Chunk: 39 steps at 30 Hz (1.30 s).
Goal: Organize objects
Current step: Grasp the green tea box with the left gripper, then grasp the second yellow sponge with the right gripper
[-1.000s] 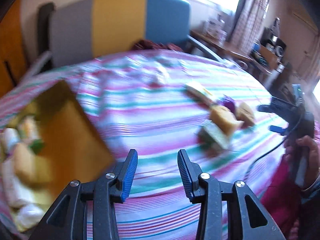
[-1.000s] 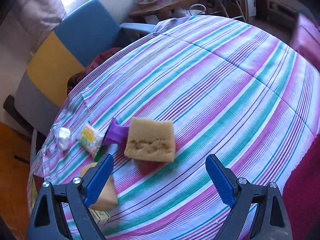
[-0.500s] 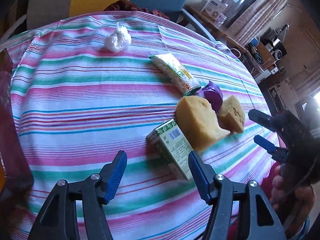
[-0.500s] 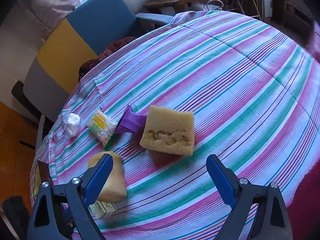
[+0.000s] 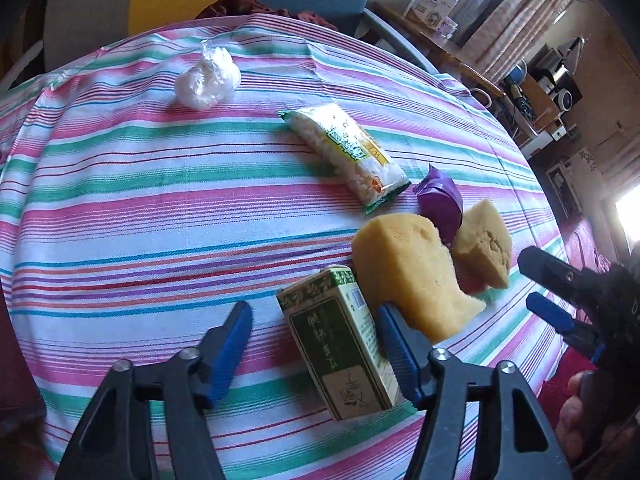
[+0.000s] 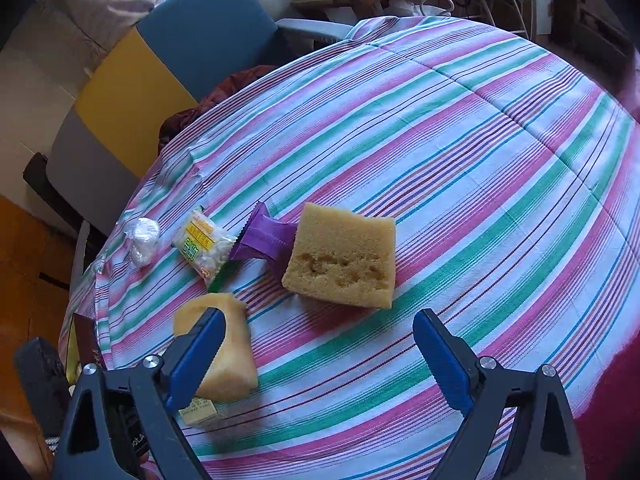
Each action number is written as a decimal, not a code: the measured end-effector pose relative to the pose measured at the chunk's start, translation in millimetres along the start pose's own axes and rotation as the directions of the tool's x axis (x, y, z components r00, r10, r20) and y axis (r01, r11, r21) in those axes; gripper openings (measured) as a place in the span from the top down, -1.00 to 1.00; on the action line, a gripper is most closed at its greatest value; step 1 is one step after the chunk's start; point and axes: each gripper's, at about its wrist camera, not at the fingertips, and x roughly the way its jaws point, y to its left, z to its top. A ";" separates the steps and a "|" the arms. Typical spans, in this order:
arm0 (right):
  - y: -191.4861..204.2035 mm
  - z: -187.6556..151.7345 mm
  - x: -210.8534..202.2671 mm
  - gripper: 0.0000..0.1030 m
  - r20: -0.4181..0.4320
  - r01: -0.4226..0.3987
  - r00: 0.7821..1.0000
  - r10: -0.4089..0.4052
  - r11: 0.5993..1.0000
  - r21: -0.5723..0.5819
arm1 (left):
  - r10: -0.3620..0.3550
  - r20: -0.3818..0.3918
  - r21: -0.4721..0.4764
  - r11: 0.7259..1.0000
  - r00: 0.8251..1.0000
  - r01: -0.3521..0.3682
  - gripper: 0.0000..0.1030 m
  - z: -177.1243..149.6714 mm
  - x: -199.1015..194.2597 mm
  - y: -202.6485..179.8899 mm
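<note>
Striped cloth in pink, green and white covers the worktop (image 5: pixel 120 208) we look down on, and our account runs from left to right. Farthest left lies a crumpled clear plastic wad (image 5: pixel 208 78), well apart from the rest. Next comes a white and green snack packet (image 5: pixel 348 150), lying at a slant. Just beside its lower end sits a purple wrapper (image 5: pixel 440 200), touching two yellow sponges. The larger sponge (image 5: pixel 408 272) stands close to us; the smaller sponge (image 5: pixel 486 248) lies behind it to the right. A green carton (image 5: pixel 340 340) lies flat against the larger sponge's near side.

Our left hand-held gripper (image 5: pixel 312 332) straddles that carton. Its jaws have just been closing and now stand partly apart: the right blue pad looks close against the carton's edge, while the left pad is clear of it, so nothing is gripped yet. Our right hand-held gripper (image 6: pixel 316 344) hovers wide apart over the cloth, holding nothing, with the smaller sponge just beyond its pads. At the far right of the left view, fingers (image 5: pixel 576 412) clasp that right gripper's handle.
</note>
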 end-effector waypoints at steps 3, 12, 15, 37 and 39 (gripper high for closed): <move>0.6 -0.4 0.8 -0.85 -0.004 0.006 1.000 -0.006 1.000 -0.009 | 0.003 0.004 0.053 0.999 1.000 -0.003 0.41 -11.4 -4.0 5.9; 9.2 -3.8 3.7 -0.84 -0.023 0.024 0.999 -0.026 0.997 -0.071 | 0.017 0.118 0.161 0.986 0.993 -0.036 0.41 -74.4 -41.7 33.4; 16.2 -7.5 7.1 -0.78 -0.045 0.014 0.999 -0.020 0.994 -0.112 | 0.043 0.161 0.211 0.974 0.986 -0.077 0.41 -87.8 -46.4 33.9; 110.9 -25.2 35.1 -0.73 -0.191 -0.155 0.976 0.104 0.948 -0.277 | 0.027 0.222 0.259 0.962 0.975 -0.086 0.41 -97.2 -43.7 34.9; 116.6 -29.1 47.8 -0.73 -0.192 -0.146 0.977 0.092 0.946 -0.290 | 0.026 0.226 0.259 0.962 0.974 -0.085 0.40 -97.7 -43.4 35.1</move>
